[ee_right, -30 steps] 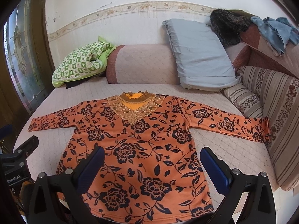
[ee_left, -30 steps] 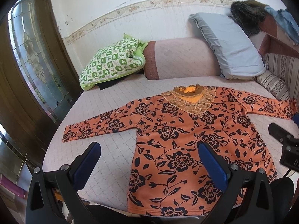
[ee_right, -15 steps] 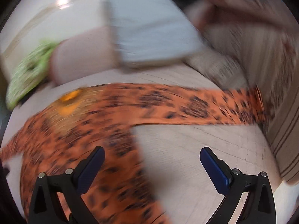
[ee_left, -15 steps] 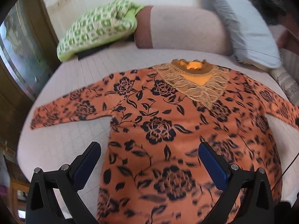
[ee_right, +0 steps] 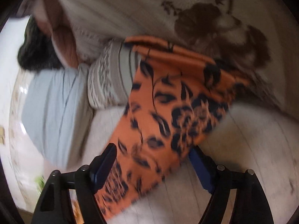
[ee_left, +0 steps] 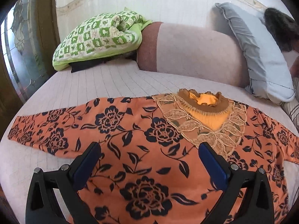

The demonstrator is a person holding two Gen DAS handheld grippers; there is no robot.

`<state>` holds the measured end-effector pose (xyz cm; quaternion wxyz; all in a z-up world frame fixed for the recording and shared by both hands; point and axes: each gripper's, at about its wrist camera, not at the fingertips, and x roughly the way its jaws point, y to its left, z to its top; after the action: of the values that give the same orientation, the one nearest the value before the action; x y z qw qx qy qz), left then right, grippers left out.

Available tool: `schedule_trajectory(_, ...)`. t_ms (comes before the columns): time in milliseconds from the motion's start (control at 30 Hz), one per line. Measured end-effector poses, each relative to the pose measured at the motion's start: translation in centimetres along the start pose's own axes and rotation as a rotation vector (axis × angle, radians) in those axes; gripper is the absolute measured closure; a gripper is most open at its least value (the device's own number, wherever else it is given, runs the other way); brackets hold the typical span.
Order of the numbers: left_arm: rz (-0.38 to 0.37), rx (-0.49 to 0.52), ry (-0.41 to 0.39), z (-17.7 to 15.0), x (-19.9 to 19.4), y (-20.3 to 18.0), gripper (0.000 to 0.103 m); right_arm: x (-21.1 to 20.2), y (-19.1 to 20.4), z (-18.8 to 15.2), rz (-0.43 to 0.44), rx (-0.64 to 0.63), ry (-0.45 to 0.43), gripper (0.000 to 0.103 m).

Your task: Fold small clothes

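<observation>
An orange shirt (ee_left: 130,123) with black flowers and a lace collar (ee_left: 203,100) lies flat, front up, on the pale quilted bed (ee_left: 112,82), both sleeves spread out. My left gripper (ee_left: 149,146) hovers open over the chest just below the collar, with nothing between its fingers. In the blurred, rolled right wrist view, the shirt's sleeve (ee_right: 158,102) runs between the fingers of my right gripper (ee_right: 152,148). Its jaws are closing with the sleeve between them, and the pads do not visibly press on the cloth.
At the head of the bed lie a green checked quilt (ee_left: 97,37), a pink bolster (ee_left: 190,52) and a grey pillow (ee_left: 261,59). A glazed wooden door (ee_left: 22,46) stands at the left. Beside the sleeve end lie a striped cushion (ee_right: 110,82) and a brown-flowered blanket (ee_right: 205,18).
My left gripper has come forward and lower, from the hem to the chest. My right gripper has swung out to the sleeve, rolled over, and its jaws have narrowed around it.
</observation>
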<state>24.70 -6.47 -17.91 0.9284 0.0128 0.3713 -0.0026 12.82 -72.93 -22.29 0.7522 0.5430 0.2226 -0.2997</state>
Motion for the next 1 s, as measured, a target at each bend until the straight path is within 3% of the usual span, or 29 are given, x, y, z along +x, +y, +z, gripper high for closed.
schedule_trajectory(100,0.007,0.014,0.027,-0.1,1.0,0.5,0.000,1.4,0.0,1.6,-0.026,0.002,-0.033,0.055)
schedule_trajectory(133,0.009,0.010,0.030,-0.1,1.2,0.8,0.000,1.7,-0.3,2.0,-0.031,0.023,-0.039,0.079)
schedule_trajectory(200,0.015,-0.012,0.023,0.1,1.3,1.8,0.000,2.3,-1.2,2.8,-0.039,0.079,-0.046,0.092)
schedule_trajectory(267,0.023,-0.041,0.008,0.5,1.0,2.9,0.000,2.2,-0.6,2.9,-0.033,0.082,-0.055,0.095)
schedule_trajectory(367,0.052,-0.080,-0.027,1.6,0.3,4.7,0.000,0.2,2.5,1.6,-0.020,-0.037,-0.092,0.096)
schedule_trajectory(533,0.127,-0.136,-0.069,2.7,-1.1,8.7,0.000,-3.2,11.5,-2.2,0.148,-0.222,-0.047,0.096)
schedule_trajectory(667,0.206,-0.195,-0.091,3.3,-1.7,12.8,0.000,-5.1,20.9,-9.3,0.311,-0.386,0.051,0.096)
schedule_trajectory(833,0.289,-0.288,-0.108,3.5,-2.1,18.5,0.000,-5.3,30.5,-23.6,0.438,-0.609,0.244,0.096)
schedule_trajectory(900,0.327,-0.322,-0.112,3.5,-2.2,20.7,0.000,-5.0,32.6,-30.5,0.424,-0.727,0.317,0.094)
schedule_trajectory(1000,0.365,-0.381,-0.111,3.5,-2.2,23.9,0.000,-3.4,34.4,-41.9,0.335,-0.949,0.425,0.091)
